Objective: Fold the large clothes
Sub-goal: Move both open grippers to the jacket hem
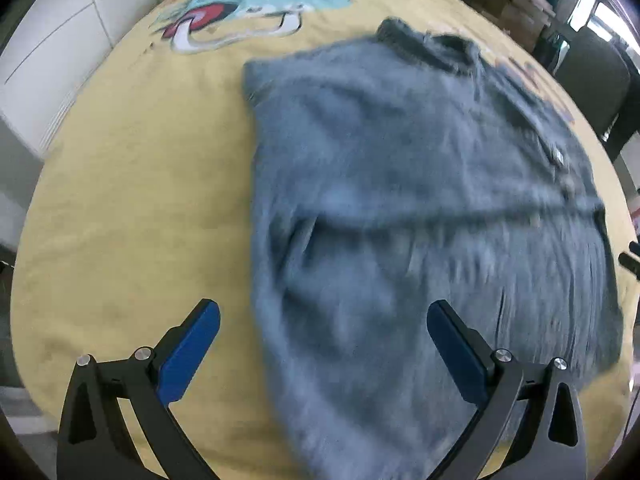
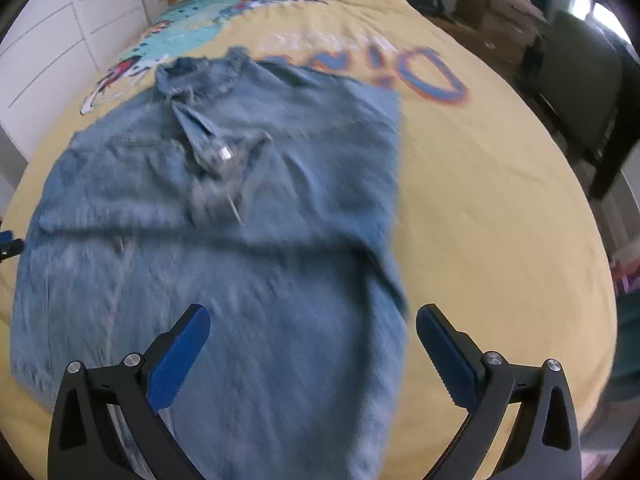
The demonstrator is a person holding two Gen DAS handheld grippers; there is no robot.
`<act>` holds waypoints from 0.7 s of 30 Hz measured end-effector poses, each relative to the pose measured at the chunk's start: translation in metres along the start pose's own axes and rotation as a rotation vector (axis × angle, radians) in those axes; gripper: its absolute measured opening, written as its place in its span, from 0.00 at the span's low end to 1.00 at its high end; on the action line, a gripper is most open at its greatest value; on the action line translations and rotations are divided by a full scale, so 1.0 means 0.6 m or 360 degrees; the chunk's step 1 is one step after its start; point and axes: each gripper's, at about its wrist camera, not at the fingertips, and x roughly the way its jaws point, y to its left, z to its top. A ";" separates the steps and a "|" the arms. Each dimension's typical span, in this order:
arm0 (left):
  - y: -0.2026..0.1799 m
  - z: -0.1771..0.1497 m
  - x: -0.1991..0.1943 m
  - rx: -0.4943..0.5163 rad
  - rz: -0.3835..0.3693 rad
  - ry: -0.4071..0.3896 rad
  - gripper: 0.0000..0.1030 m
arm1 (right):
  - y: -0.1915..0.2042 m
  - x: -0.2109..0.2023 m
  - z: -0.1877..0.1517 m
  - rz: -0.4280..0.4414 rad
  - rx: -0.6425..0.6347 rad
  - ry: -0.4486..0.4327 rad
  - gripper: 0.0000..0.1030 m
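**Denim shirt spread on a yellow bed, two empty grippers above its near end**

A blue denim shirt (image 1: 420, 208) lies on a yellow bedsheet (image 1: 132, 208) printed with a cartoon picture and large blue letters. Its collar (image 2: 200, 76) points toward the far end of the bed and a buttoned placket runs down from it. The sides of the shirt appear folded inward, giving it long, fairly straight edges; a crease crosses the cloth about halfway down. Both views are blurred, so finer detail of the fabric cannot be made out.

The left gripper (image 1: 323, 314) has its blue-padded fingers (image 1: 192, 348) spread wide apart, grasping nothing. One finger is over bare sheet, the other over denim, straddling the shirt's left edge.

The right gripper (image 2: 313, 318) is likewise spread wide and empty, straddling the shirt's right edge, with its left finger over denim and its right finger over the sheet.

White drawer fronts (image 2: 52, 44) stand left of the bed. A dark chair (image 2: 580, 92) and cardboard boxes (image 2: 504, 8) are on the right.
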 end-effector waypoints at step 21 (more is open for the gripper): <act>-0.059 -0.179 0.056 0.0031 -0.0178 0.0328 0.84 | -0.026 0.037 -0.169 0.0049 0.0085 0.0346 1.00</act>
